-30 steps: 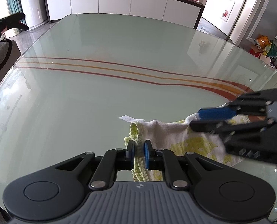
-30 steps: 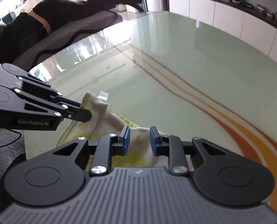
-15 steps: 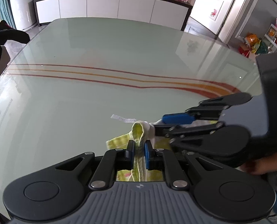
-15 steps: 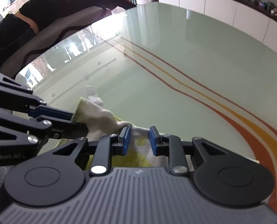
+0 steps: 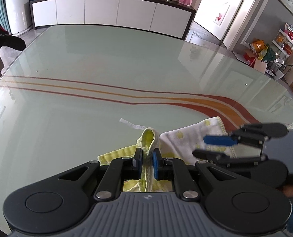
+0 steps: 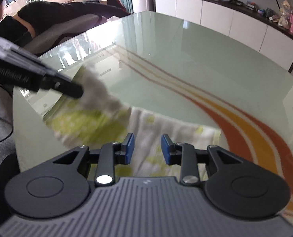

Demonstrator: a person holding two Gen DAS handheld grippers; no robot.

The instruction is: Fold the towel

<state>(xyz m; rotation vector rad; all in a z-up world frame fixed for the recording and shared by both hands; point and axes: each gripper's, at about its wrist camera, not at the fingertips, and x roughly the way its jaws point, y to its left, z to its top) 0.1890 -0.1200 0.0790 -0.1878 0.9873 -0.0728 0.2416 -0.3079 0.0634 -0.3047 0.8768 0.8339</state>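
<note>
A white towel with yellow-green dots lies on the glass table near its front edge. My left gripper is shut on a bunched fold of the towel, which pokes up between its blue pads. In the right wrist view the towel spreads under my right gripper, whose jaws are opening with cloth below them and the pads not pressing it. The right gripper also shows at the right of the left wrist view, above the towel's right part. The left gripper holds the towel's raised corner.
Red and orange stripes curve across the table. A white label sticks out from the towel. A white sideboard stands beyond the far edge. A person in dark clothes lies on a sofa at the left.
My right gripper has let its jaws widen and slid to the right over the towel. The left gripper keeps its hold and has lifted the fold slightly.
</note>
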